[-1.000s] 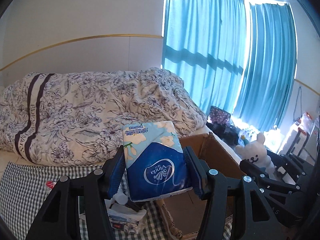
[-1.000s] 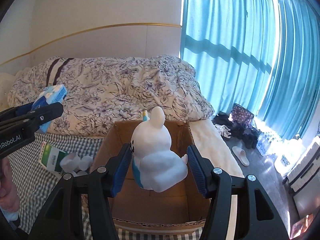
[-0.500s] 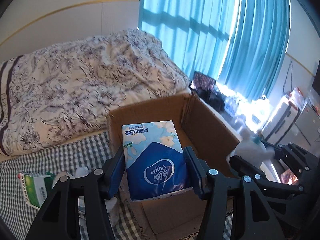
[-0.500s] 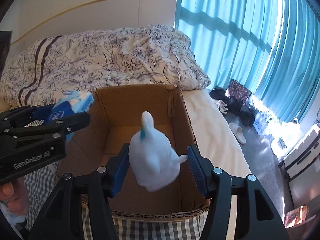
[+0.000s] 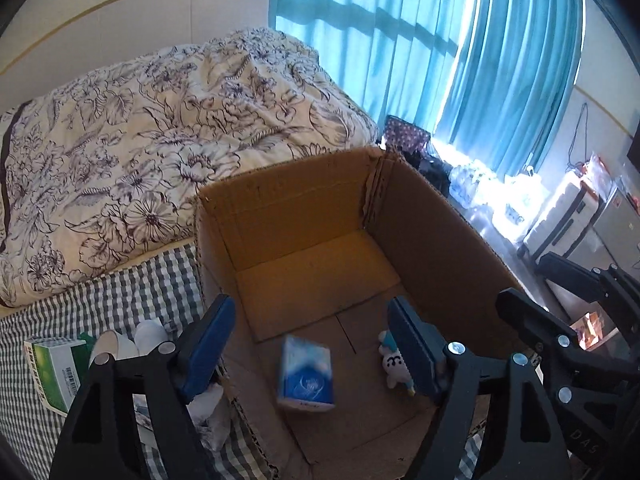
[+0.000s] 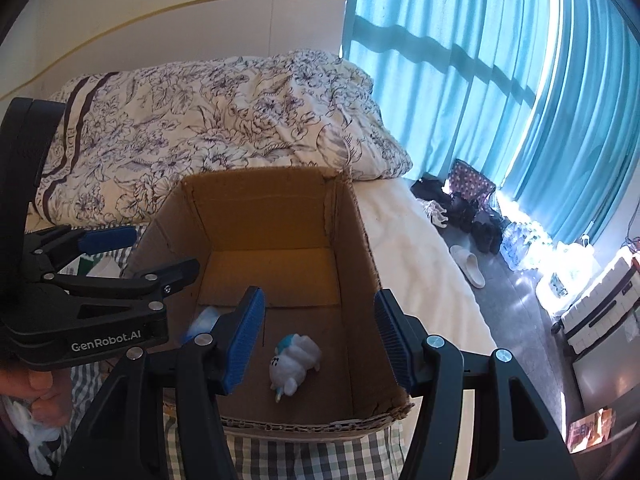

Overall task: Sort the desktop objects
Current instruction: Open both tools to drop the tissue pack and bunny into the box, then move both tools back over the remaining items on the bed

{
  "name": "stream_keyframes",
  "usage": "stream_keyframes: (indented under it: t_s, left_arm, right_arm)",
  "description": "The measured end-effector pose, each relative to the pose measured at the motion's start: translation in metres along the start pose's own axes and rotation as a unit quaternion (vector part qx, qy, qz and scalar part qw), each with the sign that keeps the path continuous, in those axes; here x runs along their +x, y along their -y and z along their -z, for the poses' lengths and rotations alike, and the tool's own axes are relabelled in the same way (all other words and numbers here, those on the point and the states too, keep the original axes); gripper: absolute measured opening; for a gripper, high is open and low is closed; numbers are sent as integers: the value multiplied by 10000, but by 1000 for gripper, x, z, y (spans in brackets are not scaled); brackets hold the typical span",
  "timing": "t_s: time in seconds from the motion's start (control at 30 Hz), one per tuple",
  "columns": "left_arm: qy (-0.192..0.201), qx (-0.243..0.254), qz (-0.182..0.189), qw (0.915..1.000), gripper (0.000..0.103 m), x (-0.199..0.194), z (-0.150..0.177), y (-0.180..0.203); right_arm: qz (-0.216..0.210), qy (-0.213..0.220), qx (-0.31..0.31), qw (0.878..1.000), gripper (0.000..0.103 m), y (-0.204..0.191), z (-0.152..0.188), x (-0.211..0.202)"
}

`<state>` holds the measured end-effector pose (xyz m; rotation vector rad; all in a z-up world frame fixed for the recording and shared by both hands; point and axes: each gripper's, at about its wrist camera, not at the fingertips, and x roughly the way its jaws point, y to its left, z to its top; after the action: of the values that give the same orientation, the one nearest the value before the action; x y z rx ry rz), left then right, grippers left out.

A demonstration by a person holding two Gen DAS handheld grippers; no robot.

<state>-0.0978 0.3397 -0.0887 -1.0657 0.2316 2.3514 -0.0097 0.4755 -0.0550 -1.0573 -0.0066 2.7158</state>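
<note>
— Down on the floor of the cardboard box [image 5: 432, 236], what lies there now?

— Two things. The tissue pack [image 5: 306, 376] sits near the front wall, and the plush toy [image 6: 294, 362] lies on its side just beside it, apart from it. Half a second ago each was clamped between blue pads above the box; now both are released.

— So the grippers are empty?

— Yes. The left gripper [image 5: 310, 350] hangs over the box with its jaws spread wide and nothing between them. The right gripper [image 6: 318, 340] is likewise spread and bare, with the toy visible far below through the gap.

— What does that mean for the sorting?

— I judge that two items are done and both grippers are free for the next pick. Left of the box, on the checked cloth [image 5: 132, 292], a green-and-white carton [image 5: 56, 372] and some paper cups [image 5: 128, 340] remain, plus crumpled white stuff near the left gripper's base that I cannot make out.

— Any risk?

— The box wall stands between the grippers and those leftovers, so they probably need to lift clear first.
</note>
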Motion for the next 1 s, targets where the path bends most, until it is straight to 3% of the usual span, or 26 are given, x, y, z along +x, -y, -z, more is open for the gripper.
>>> stream_keyframes:
  t_s: [0.23, 0.53, 1.0]
  left_arm:
    - [408, -45, -134, 9991, 81, -31, -8, -9]
    - [998, -481, -438, 9929, 81, -94, -11, -43]
    - [1839, -746, -1135, 9735, 81, -205, 6, -102]
  right_arm:
    - [-18, 455, 258, 9986, 57, 6, -9, -21]
    - [-212, 1077, 469, 9928, 57, 0, -22, -59]
    - [-846, 1529, 162, 9845, 61, -67, -31, -116]
